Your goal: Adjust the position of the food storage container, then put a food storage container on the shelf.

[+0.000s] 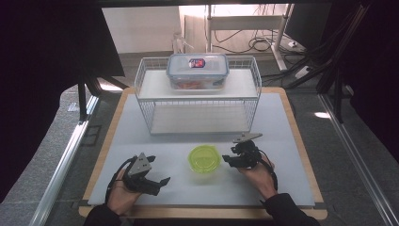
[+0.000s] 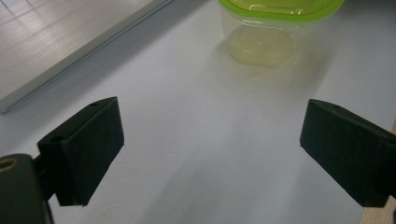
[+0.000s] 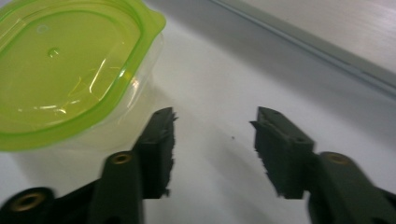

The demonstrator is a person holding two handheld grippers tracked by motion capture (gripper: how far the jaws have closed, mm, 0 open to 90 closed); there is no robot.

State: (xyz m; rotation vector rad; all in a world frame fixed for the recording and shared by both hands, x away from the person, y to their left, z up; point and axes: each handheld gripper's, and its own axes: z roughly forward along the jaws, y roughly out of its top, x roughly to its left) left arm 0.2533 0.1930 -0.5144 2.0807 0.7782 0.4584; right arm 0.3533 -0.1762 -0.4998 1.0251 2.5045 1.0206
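A clear tub with a lime-green lid (image 1: 204, 158) stands on the white mat between my two hands. My left gripper (image 1: 161, 183) rests near the front left, jaws wide open and aimed toward the tub. In the left gripper view the tub (image 2: 275, 28) sits ahead and a bit right of the left gripper (image 2: 212, 122), well beyond its pads. My right gripper (image 1: 227, 160) is just right of the tub and open. In the right gripper view nothing lies between the jaws of the right gripper (image 3: 215, 122), and the tub (image 3: 65, 74) stands close beside the left finger (image 3: 159, 140).
A white wire rack (image 1: 143, 94) stands at the back of the mat, with a blue-lidded clear box (image 1: 197, 70) on its upper shelf. The wooden table edge (image 1: 306, 160) runs along the right. Dark curtains and cables lie beyond the table.
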